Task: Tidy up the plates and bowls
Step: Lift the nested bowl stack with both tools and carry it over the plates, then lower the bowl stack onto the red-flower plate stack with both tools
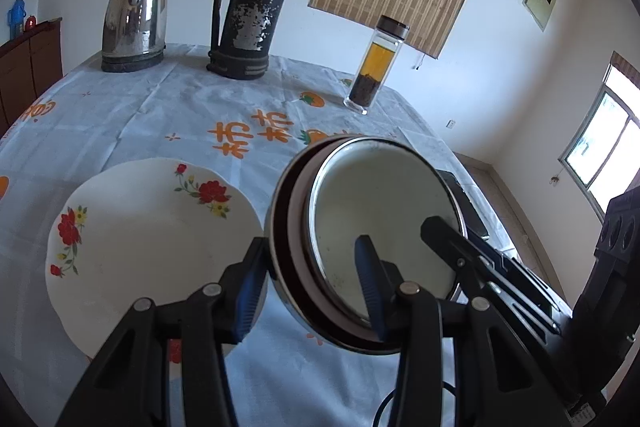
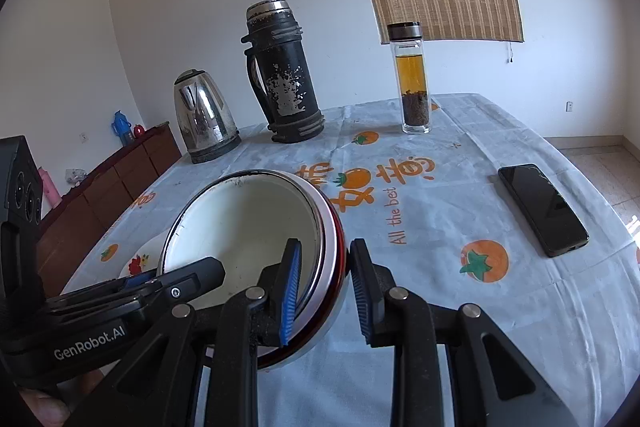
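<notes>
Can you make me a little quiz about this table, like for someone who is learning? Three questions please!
1. True or false: only the left tool grips the bowl.
2. What is painted on the white plate? A) fish B) red flowers C) stars
3. Fill in: the black phone lies flat on the ____.

Key:
1. False. The right tool grips the opposite rim too.
2. B
3. tablecloth
</notes>
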Motion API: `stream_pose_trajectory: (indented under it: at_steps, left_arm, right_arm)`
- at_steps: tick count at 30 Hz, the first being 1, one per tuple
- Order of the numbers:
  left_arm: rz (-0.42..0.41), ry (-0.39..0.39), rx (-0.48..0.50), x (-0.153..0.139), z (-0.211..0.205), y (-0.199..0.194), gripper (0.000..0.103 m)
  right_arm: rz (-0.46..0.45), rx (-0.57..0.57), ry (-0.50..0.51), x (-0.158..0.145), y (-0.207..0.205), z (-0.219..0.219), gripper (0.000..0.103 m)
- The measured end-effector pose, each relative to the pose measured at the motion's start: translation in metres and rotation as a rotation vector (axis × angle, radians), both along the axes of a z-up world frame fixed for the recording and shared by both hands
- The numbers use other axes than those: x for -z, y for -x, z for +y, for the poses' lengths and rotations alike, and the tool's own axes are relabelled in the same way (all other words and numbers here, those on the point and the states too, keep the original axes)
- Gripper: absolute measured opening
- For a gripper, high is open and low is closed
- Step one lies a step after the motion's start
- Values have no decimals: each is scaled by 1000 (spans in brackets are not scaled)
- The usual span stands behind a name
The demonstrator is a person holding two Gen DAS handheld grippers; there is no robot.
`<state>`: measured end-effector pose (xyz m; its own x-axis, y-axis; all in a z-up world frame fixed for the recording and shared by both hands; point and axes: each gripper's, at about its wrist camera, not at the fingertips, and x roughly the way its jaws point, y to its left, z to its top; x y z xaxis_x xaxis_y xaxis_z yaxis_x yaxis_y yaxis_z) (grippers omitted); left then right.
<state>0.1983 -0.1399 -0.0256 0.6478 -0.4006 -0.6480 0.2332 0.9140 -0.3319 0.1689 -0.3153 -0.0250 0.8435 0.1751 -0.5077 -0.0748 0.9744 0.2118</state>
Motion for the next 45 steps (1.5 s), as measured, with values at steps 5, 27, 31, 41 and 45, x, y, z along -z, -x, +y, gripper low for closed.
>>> stream_pose_trajectory:
  at_steps: [5,27,31,41,45]
  left_arm:
    - [-9,2,-14,-2,9,2,42]
    - [-49,-30,-77,-12,57,6,42]
    - [-49,-31,-88,-12,65,5,42]
    - [-54,-45,-104,-13,76,5,42]
    - [-54,-52,-111,-13,81,5,42]
  right_arm:
    - [-10,-11,5,-5,0,9,27]
    - [-19,-80,23,-12,-9,60,27]
    - [-18,-92,24,-12,-12,69,27]
    - [-18,-111,31,-12,-16,84,27]
    - [-15,-120,30,-11,-19,88,27]
